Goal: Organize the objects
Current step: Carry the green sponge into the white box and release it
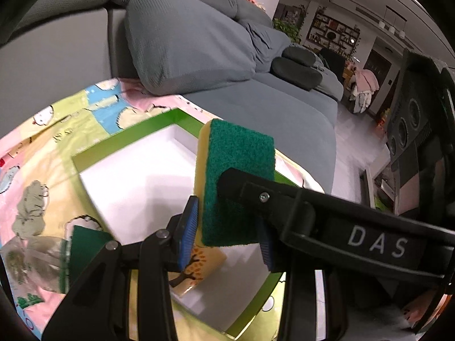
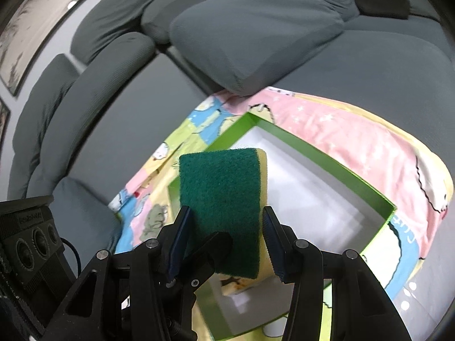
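Across the back, a grey sofa (image 2: 284, 28) with fat cushions, cut off at every edge. Spread over its seat, a cartoon-print blanket (image 2: 355, 147) in pink, yellow and blue.

On the blanket, an open green box (image 2: 327, 164), white inside; near corner lost behind black arms in both views. In the bottom of the box, something pale with a tree print (image 1: 199, 267), mostly covered, too little showing to name.

Above the box's white inside, clear of it, a sponge (image 2: 221, 199), dark green scouring face over yellow foam. Clamped narrow in the left tongs (image 1: 227, 221), one blue pad (image 1: 189, 227) against the yellow side, the other half hidden behind the lower green corner. Gripped too by the right tongs (image 2: 226, 213) at a middling width, pads at its two long edges; lower end out of sight behind a black finger from the other hand.

Left of the box, lying on the blanket, a second sponge (image 1: 85, 244), blurred and partly behind the arm.
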Motion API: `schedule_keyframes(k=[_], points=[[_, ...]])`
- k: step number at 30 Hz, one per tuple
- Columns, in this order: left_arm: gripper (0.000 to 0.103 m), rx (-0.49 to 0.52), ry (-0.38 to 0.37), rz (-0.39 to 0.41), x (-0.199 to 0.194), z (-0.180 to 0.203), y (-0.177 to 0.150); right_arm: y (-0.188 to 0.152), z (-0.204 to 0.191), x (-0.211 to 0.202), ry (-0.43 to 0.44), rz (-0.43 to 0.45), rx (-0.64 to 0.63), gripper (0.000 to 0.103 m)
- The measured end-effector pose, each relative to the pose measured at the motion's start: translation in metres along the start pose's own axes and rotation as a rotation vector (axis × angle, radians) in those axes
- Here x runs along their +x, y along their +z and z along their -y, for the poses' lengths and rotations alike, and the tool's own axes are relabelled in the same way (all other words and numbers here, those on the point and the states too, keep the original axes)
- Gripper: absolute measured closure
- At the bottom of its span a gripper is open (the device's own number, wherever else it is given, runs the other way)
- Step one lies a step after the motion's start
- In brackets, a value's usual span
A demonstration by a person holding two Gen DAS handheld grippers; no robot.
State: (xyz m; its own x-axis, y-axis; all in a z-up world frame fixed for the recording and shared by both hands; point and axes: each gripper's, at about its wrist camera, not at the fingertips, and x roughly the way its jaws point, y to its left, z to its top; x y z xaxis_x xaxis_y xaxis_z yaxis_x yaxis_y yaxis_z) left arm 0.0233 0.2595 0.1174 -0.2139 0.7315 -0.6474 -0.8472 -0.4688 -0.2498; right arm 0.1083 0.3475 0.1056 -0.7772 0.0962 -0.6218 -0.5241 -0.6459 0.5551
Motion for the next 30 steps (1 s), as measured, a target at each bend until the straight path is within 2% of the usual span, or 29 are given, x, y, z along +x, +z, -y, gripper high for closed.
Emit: schedule_keyframes(k=[12,30], points=[[0.066,-0.036,-0.053,-0.087,0.028,0.005,-0.003,0.001,0.019,0.009,-0.101,-0.039,0.037,0.05],[0.066,-0.13,-0.111,-0.183,0.043,-0.002,-0.014,0.0,0.028,0.019,-0.197,-0.071,0.05,0.05]])
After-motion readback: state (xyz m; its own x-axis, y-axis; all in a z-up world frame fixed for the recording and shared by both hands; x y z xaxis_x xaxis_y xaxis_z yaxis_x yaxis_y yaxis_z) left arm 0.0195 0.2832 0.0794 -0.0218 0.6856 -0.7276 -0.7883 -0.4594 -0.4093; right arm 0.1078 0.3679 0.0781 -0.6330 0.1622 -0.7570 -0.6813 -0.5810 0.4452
